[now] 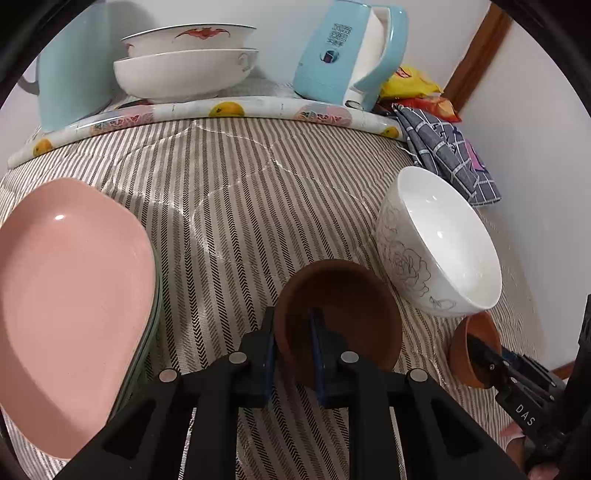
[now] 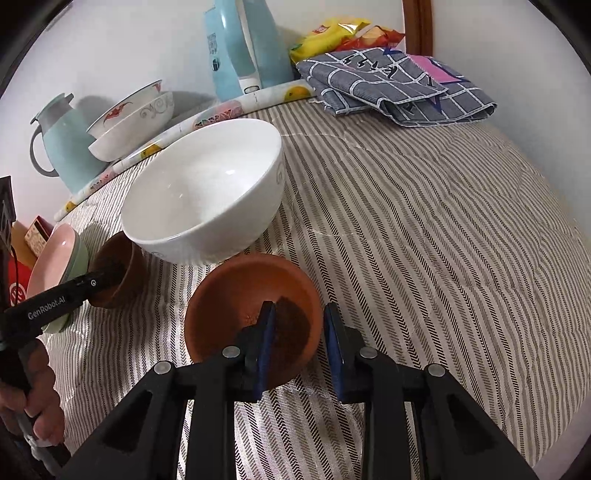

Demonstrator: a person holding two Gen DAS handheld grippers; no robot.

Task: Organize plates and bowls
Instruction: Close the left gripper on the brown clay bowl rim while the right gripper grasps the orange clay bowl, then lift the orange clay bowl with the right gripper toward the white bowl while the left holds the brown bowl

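My left gripper is shut on the rim of a dark brown bowl, one finger inside, one outside. My right gripper straddles the rim of an orange-brown bowl; its jaws stand apart around the wall, not clamped. A large white bowl with a grey flower drawing stands between them on the striped cloth, also in the right wrist view. A pink plate lies on a stack of greenish plates at the left, seen small in the right wrist view.
Two stacked white bowls with red motifs stand at the back on a fruit-patterned mat, beside a pale blue kettle and a blue jug. A checked grey cloth and snack bags lie at the back right.
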